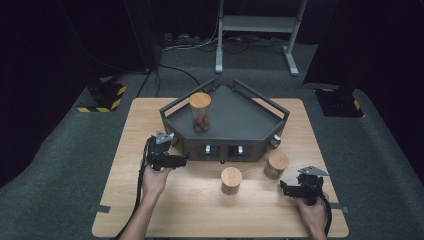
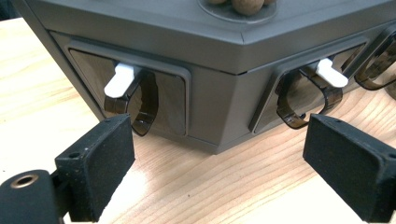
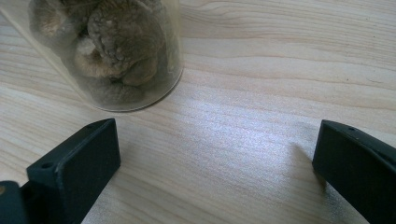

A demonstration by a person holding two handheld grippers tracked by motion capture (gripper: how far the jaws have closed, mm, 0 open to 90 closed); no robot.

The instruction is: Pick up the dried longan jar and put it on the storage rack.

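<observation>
My left fingers (image 2: 219,172) gape before the stand's (image 2: 215,88) clips (image 2: 135,100) — nothing gripped; right fingers (image 3: 215,168) open too, 2 jars (image 1: 231,180) waiting at 3 o'clock.

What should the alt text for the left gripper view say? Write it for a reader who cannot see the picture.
The left gripper, its two black padded jaws open with nothing between them, faces the front corner of a dark grey angular tray stand on a light wooden table. A white latch lever with a smoky translucent clip sits on each front panel.

Metal stand (image 1: 260,30) on floor; striped block (image 1: 102,97) left.
</observation>
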